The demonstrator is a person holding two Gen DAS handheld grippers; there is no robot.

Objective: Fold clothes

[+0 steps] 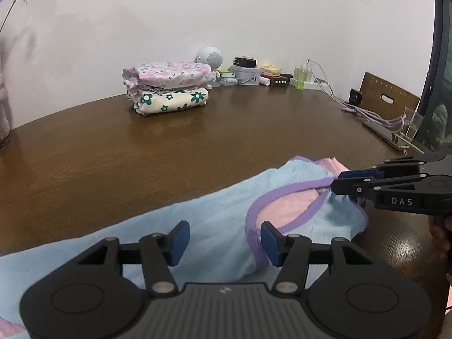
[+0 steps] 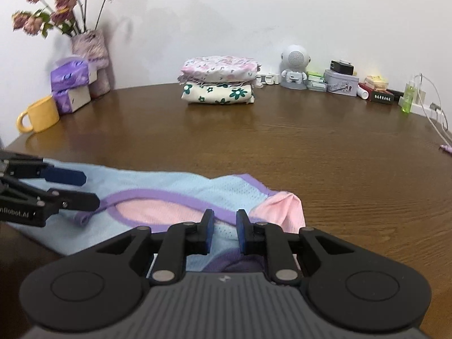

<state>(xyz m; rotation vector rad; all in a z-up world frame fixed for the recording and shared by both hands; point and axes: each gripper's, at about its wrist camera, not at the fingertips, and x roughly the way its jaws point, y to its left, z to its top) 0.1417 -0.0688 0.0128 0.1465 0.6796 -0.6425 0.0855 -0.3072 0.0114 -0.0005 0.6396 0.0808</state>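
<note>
Plain white wall (image 2: 226, 14) behind a dark brown wooden table (image 2: 325, 155); dark window frame (image 1: 436, 56) at right.

The left gripper (image 1: 224, 241) hovers with its jaws wide apart over a light-blue garment (image 1: 203, 226) with purple trim and pink lining, spread on the brown wooden table (image 1: 197, 141). The right gripper (image 1: 337, 182) reaches in from the right, nearly closed, at the purple neckline. Two folded floral garments (image 1: 168, 87) are stacked near the wall.
</note>
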